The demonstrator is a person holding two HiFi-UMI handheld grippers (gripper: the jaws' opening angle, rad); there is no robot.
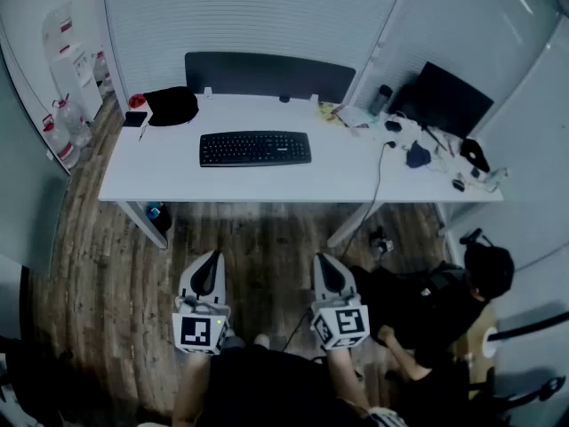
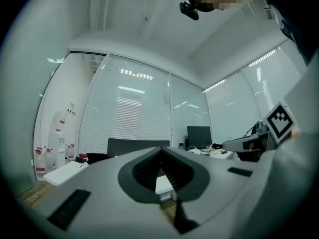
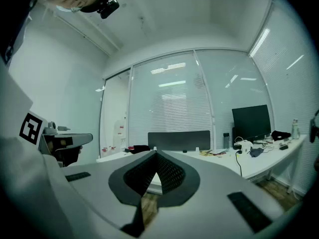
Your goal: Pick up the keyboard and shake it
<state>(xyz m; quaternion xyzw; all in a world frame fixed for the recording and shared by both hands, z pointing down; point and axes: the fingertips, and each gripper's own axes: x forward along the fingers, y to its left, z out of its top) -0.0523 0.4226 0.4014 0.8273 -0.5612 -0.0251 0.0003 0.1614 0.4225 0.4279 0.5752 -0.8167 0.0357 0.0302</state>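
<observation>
1. Black rectangular keyboard (image 1: 255, 148) lies flat near the middle of the white table (image 1: 267, 189), untouched.
2. Left claw (image 1: 212, 258) and right claw (image 1: 325, 261) are both fully closed and hold nothing. They are level, side by side over the wood-plank floor (image 1: 267, 234), well short of the table, with the keyboard ahead of them.
3. Dark cylindrical cup (image 1: 381, 99) stands at the table's back right; its contents can't be made out.

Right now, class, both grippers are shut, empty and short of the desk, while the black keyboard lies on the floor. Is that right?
Not quite. The head view shows the black keyboard lying on the white desk, not on the floor. The rest stands: the left gripper and the right gripper are shut, empty and short of the desk.
</observation>
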